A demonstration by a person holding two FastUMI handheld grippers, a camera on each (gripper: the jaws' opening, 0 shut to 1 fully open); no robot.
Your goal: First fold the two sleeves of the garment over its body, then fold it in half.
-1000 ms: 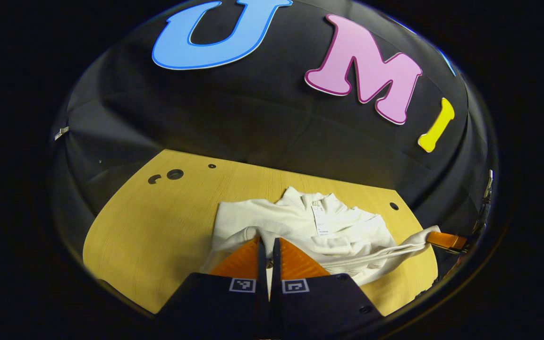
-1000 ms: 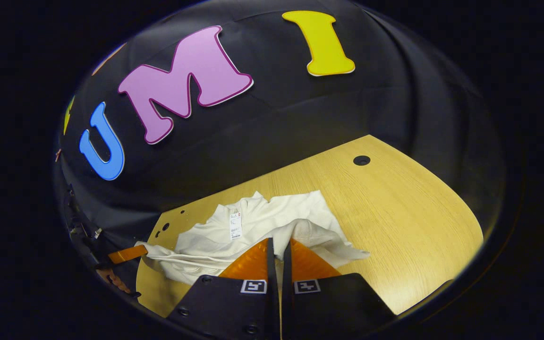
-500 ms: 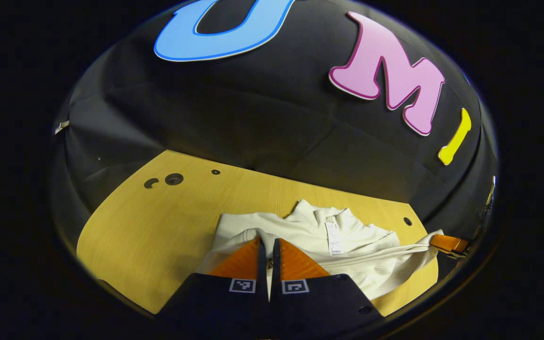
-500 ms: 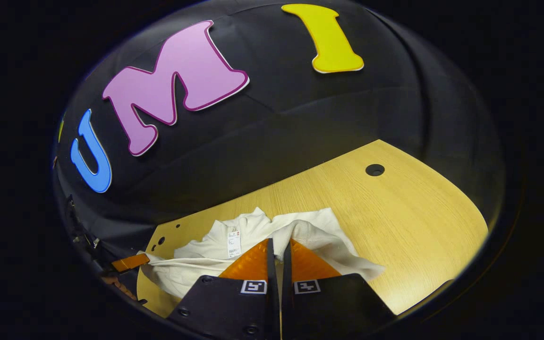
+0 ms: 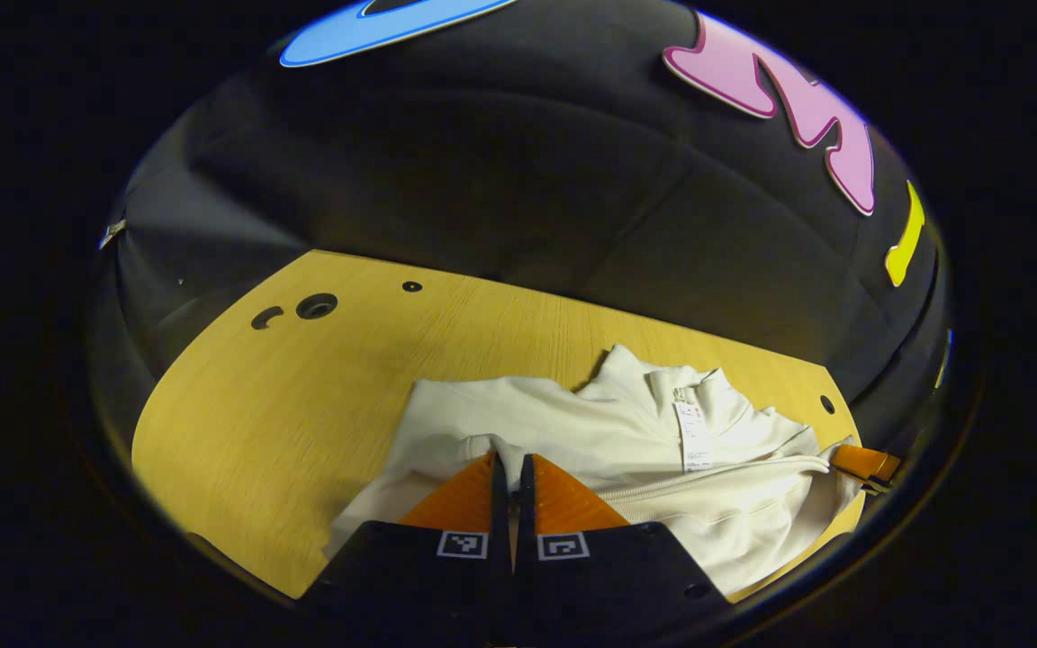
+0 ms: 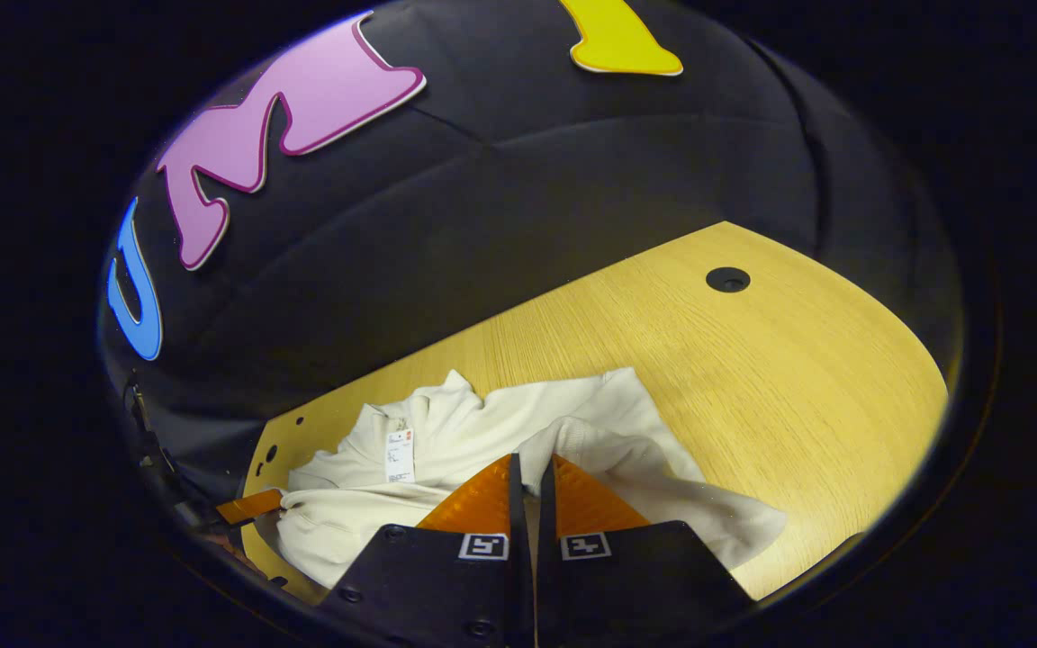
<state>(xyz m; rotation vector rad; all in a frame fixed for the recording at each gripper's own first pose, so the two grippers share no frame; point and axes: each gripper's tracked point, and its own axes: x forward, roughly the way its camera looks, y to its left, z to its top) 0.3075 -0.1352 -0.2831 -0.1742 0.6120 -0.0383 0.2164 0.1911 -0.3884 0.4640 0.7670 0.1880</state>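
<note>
A cream-white garment with a paper tag at its collar lies bunched on the wooden table. My left gripper is shut on a fold of its fabric at the near left side. In the right gripper view the same garment spreads left of centre, tag up, and my right gripper is shut on a fold of it. The far right gripper's fingers pinch the cloth at the right edge of the left gripper view; the far left gripper's fingers show at the left of the right gripper view.
The table has small round holes near its far corners. Bare wood stretches left of the garment in the left gripper view and right of it in the right gripper view. The black booth wall rises behind the table.
Both grippers have kept hold of the fabric and tilted downward. The garment has spread wider and lies lower and flatter on the table, with the collar and tag shifted toward the other gripper.
</note>
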